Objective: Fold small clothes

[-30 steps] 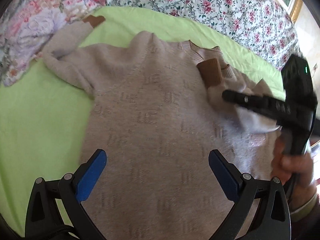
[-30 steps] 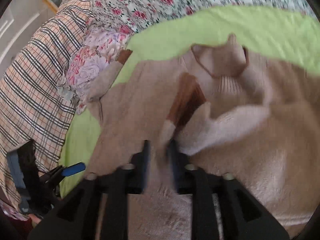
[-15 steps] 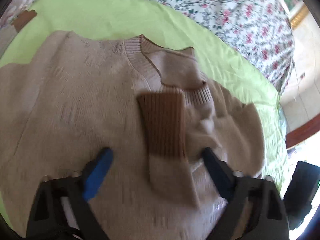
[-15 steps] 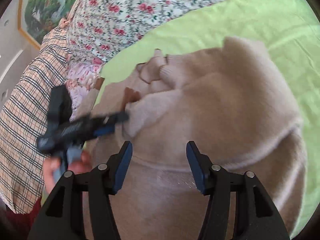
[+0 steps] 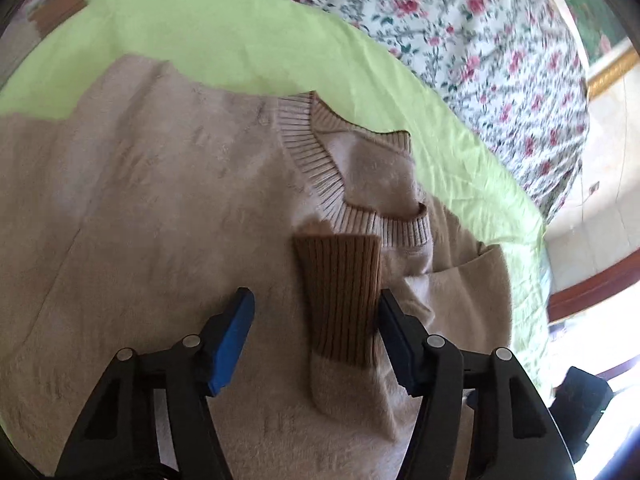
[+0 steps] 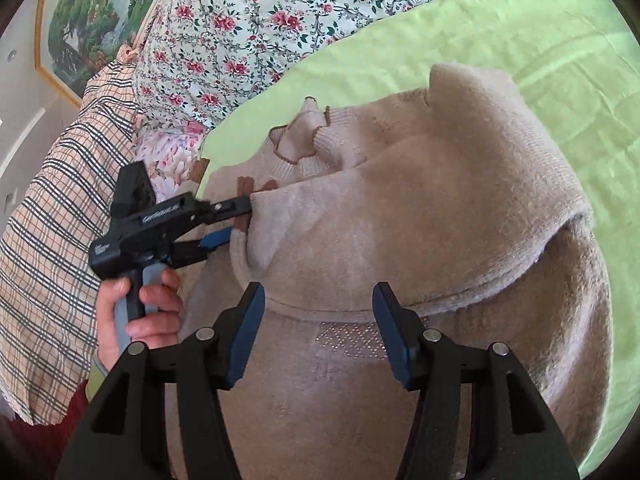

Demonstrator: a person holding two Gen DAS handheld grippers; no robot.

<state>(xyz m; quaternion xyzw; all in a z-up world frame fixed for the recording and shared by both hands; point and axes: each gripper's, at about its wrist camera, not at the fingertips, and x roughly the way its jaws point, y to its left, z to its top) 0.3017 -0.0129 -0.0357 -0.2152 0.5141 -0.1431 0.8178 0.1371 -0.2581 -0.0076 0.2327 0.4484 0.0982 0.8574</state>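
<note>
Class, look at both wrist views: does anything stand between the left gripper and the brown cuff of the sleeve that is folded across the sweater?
Nothing visible does. The left gripper has its jaws closing, with the brown cuff lying directly between the fingers on top of the sweater. The right gripper is open and apart from it, above the folded sleeve.

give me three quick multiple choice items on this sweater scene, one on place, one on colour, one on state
1. Where does the folded sleeve's cuff lie?
A. on the sweater, just below its neckline
B. on the flowered bedding
C. off the bed

2. What colour is the sheet under the sweater?
A. white
B. light green
C. blue

3. How is the right claw?
A. clamped on the sleeve
B. out of view
C. open above the sweater

A: the cuff sits under the collar.
B: green shows all around.
C: nothing lies between its pads.
</note>
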